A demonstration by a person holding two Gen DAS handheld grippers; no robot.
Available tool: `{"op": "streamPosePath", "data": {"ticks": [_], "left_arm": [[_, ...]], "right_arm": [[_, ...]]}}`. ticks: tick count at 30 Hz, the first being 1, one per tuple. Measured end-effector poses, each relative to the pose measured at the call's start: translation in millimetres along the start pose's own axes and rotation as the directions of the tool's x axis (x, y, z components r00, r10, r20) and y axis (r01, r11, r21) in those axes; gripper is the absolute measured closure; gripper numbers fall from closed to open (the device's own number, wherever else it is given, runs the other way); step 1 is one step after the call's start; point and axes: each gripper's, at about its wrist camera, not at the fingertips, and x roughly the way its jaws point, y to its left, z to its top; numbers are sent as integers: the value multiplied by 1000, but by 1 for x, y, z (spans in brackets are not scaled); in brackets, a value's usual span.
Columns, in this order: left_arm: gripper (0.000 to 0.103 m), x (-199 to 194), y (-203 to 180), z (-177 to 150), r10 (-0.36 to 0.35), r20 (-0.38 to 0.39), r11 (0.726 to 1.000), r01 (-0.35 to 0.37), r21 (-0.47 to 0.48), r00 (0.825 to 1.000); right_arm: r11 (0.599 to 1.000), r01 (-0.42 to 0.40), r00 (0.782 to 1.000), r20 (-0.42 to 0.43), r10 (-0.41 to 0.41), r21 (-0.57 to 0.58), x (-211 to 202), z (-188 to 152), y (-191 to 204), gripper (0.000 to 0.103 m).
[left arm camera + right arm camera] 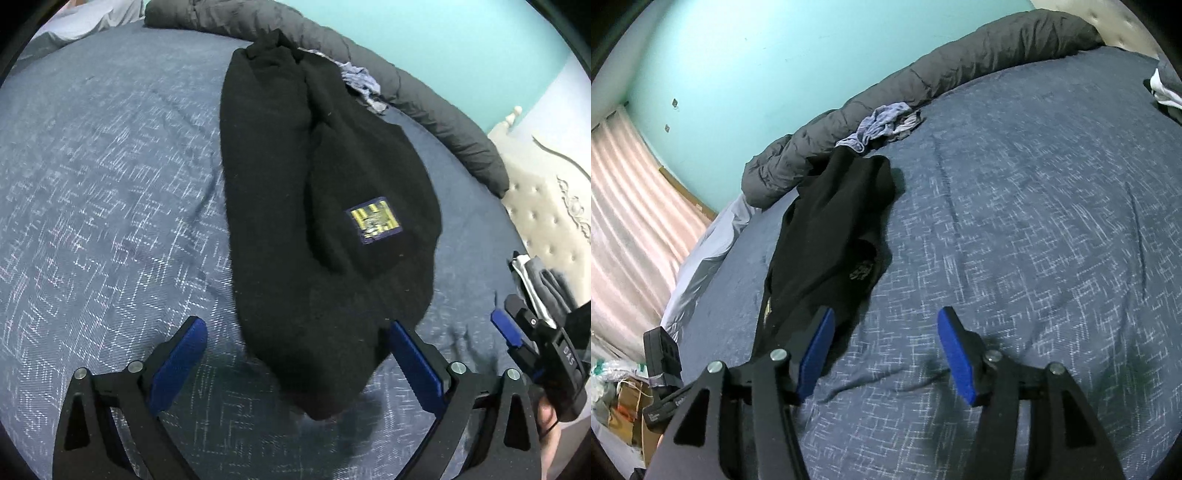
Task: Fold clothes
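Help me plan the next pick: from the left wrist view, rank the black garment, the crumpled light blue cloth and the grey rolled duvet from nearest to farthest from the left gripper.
1. Black garment: its near end lies between the left gripper fingers.
2. Light blue cloth: behind the garment, right.
3. Grey duvet: along the bed's far edge.

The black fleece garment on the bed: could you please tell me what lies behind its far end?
Behind the black fleece garment lie a crumpled pale-blue cloth and a rolled grey duvet; anything beneath the garment is covered.
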Motion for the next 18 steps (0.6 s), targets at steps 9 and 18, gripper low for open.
{"op": "streamPosePath", "data": {"ticks": [9,18], "left_arm": [[49,12,1,0,-40,-49,999,40,2,998],[76,1,2,2,-55,-19,998,55,30,998]], "right_arm": [[1000,3,1000,-2,-3,0,4,-1,0,44],[1000,3,1000,-9,-3,-13,7,-3,3,44]]}}
